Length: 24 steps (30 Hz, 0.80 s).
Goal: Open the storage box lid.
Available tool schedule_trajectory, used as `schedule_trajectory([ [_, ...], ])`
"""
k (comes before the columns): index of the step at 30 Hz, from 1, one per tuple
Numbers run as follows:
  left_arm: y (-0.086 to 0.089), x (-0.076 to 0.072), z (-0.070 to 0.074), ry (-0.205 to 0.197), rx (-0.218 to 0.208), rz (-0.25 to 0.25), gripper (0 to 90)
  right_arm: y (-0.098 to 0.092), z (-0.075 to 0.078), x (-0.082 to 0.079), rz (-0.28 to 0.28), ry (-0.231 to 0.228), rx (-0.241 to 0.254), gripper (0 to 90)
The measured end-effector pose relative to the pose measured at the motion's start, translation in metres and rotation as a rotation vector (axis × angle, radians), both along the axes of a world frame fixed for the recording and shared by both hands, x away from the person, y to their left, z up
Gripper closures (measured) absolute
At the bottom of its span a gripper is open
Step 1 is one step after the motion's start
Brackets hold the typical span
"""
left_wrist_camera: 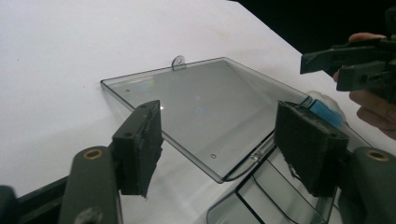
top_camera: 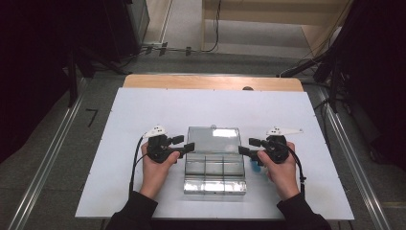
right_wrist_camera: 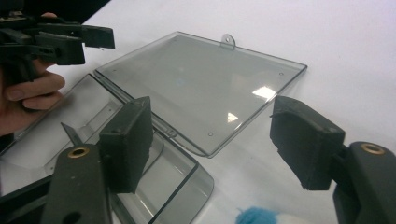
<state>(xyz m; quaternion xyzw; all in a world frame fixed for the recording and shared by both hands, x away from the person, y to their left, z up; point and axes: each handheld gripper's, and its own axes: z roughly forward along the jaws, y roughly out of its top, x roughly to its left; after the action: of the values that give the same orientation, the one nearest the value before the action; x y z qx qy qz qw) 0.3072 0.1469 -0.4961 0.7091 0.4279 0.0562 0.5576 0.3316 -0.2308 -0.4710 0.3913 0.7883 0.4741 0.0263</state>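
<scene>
Between left gripper (top_camera: pixel 184 143) and right gripper (top_camera: pixel 248 146), clear box (top_camera: pixel 214 158)

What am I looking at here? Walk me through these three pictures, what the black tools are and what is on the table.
A person sits at a white table and holds a hand tool with two black jaws in each hand: the left gripper and the right gripper. One picture looks down from above. The other two come from small cameras riding on each gripper, looking along its jaws. Between the grippers lies a clear plastic box with dividers inside, its lid swung open and lying flat on the table. A small blue and white thing sits by the right hand; what it is cannot be told. Both grippers are open and hold nothing.
</scene>
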Motion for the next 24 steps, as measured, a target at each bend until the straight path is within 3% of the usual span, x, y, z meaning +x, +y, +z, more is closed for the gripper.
schedule_trajectory([
  [9,0.003,-0.011,0.006,-0.059,-0.008,-0.055,17.0,-0.006,0.005,-0.009,0.075,-0.063,-0.016,13.6],
  [17,0.012,-0.022,0.009,-0.099,-0.015,-0.093,1.9,-0.010,0.007,-0.018,0.096,-0.104,-0.051,6.9],
  [24,0.021,-0.030,0.013,-0.124,-0.002,-0.100,0.0,-0.014,0.008,-0.023,0.087,-0.122,-0.077,0.0],
])
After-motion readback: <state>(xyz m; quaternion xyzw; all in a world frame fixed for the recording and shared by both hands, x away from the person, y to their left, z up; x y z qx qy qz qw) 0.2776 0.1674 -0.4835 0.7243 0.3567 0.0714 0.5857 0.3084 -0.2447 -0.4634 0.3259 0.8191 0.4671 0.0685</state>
